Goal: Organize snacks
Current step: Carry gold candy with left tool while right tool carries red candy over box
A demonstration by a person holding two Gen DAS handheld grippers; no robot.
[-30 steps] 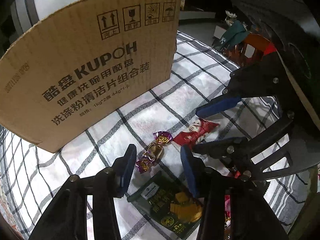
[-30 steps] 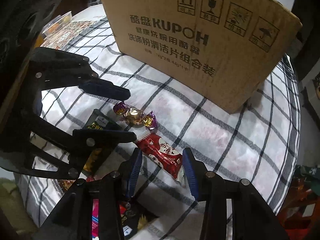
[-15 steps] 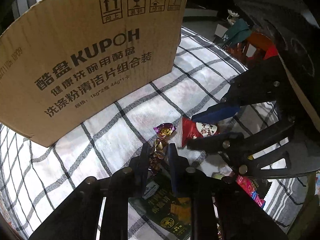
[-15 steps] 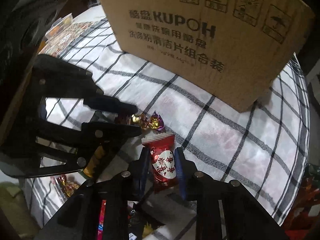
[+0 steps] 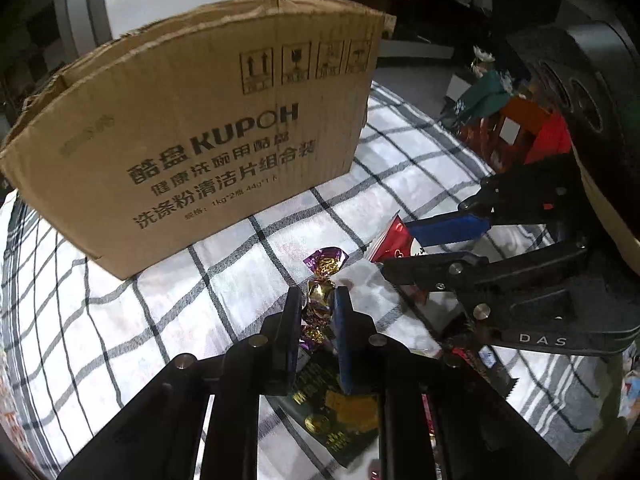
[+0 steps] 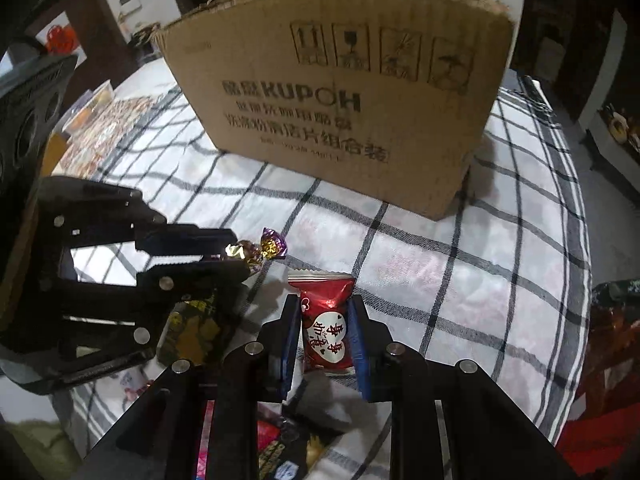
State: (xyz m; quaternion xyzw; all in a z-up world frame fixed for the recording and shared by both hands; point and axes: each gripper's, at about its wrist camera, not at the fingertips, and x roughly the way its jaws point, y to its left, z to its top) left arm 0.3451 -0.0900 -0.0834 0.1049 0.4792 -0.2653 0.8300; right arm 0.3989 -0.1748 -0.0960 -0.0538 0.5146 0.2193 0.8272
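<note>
Nearest the left camera, the left gripper [image 5: 318, 312] is pinched on a purple and gold candy [image 5: 320, 280], its jaws closed on the wrapper's middle with one twisted end poking out toward the cardboard box [image 5: 208, 148]. The candy looks lifted clear of the checked cloth [image 5: 224, 304], though the angle does not settle that. Under the gripper, on the side away from the box, a dark green packet [image 5: 340, 420] lies flat on the cloth.

In the right camera, the right gripper [image 6: 325, 332] is clamped on a red packet [image 6: 325, 320] with white hearts, a jaw pressed to each long side and the crimped top edge pointing toward the box. More wrapped snacks [image 6: 276, 448] lie in a loose heap beneath it, on the near side from the box.

Farther off, the box stands upright on the cloth, its printed side facing both grippers and its top edge open. Some bare cloth lies between it and the two held snacks.

Both pickups seem done, so the step in hand is carrying. The next move likely calls for raising each snack above the box's top edge, going over it, and letting go only once inside. The candy is gripped by slippery foil, so a steady hand would help.
</note>
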